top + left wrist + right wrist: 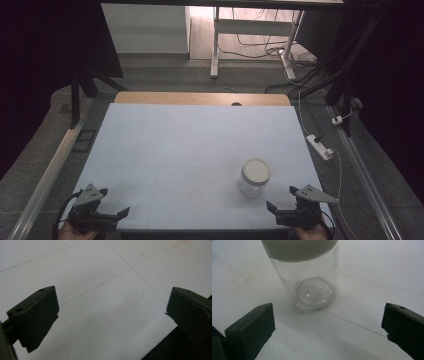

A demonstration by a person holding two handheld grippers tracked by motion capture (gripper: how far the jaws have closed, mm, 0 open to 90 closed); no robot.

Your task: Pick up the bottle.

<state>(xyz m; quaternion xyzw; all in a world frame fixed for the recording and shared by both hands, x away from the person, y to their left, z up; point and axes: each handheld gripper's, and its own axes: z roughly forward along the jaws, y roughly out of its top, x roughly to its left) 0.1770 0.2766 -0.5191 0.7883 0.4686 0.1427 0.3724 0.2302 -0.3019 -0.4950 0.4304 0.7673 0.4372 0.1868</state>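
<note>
Standing upright, the lidded glass jar lies just beyond the right hand-held gripper, wide open, empty.

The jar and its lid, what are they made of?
The jar looks like clear, shiny glass, or maybe clear plastic: the table shows through it and its base glints. The lid is cream-white and dull, probably plastic.

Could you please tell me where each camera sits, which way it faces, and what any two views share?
High view: above the near edge, looking forward and down on the table, jar, both hands' tools.
Left gripper view: on the left tool, looking along open jaws at bare tabletop.
Right gripper view: on the right tool, facing the jar.
Shared: the jar, in the high and right gripper views.
</note>
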